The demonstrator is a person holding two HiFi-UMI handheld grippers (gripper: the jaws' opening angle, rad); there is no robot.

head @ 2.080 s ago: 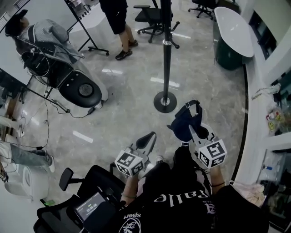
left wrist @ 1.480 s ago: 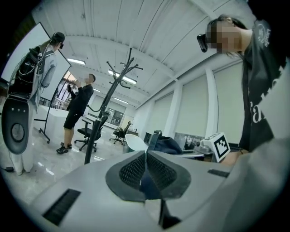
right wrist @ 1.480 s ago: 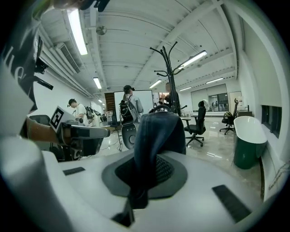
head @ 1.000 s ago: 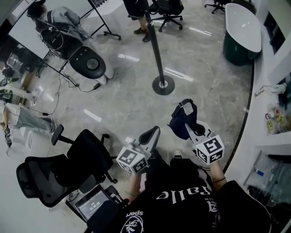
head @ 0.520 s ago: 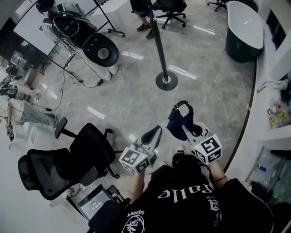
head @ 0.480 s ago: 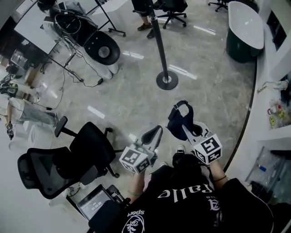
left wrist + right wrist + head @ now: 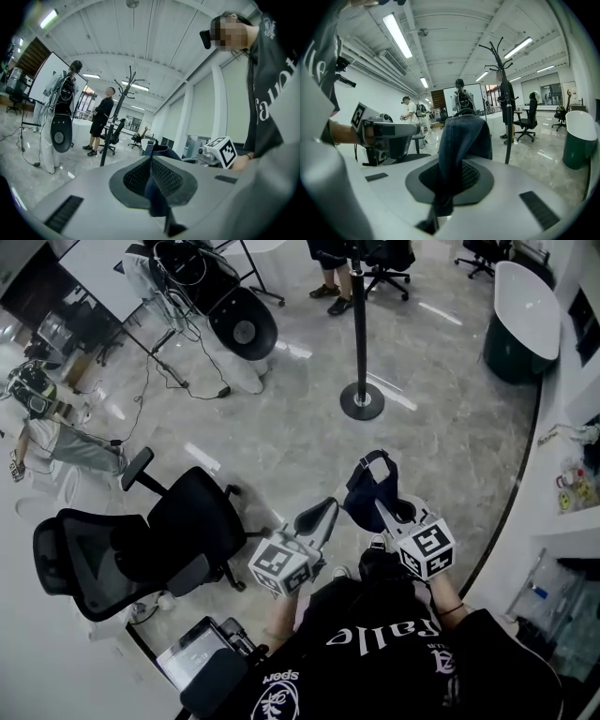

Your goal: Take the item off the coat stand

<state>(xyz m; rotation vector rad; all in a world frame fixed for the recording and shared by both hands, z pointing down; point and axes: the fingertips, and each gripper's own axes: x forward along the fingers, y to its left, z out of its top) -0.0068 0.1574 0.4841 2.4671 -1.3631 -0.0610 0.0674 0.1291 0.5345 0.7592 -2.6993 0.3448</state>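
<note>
A dark blue denim cap (image 7: pixel 368 491) with a strap loop hangs from my right gripper (image 7: pixel 380 505), which is shut on its fabric. In the right gripper view the cap (image 7: pixel 461 136) drapes up from between the pads of that gripper (image 7: pixel 450 164). My left gripper (image 7: pixel 323 510) sits just left of the cap, apart from it, its jaws together with nothing held; in its own view the left gripper (image 7: pixel 151 161) looks towards the cap (image 7: pixel 157 150). The black coat stand (image 7: pixel 361 395) stands on the floor ahead; its hooks (image 7: pixel 497 51) are bare.
A black office chair (image 7: pixel 141 540) is at my left and a screen device (image 7: pixel 202 662) is near my feet. A dark green tub (image 7: pixel 520 315) and a white counter (image 7: pixel 562 474) line the right side. People (image 7: pixel 333 268) and a cabled rig (image 7: pixel 239 324) stand beyond.
The view has swung: the coat stand sits farther up and right in frame, and the office chair has come closer. Both grippers keep their pose, the right still holding the cap.
</note>
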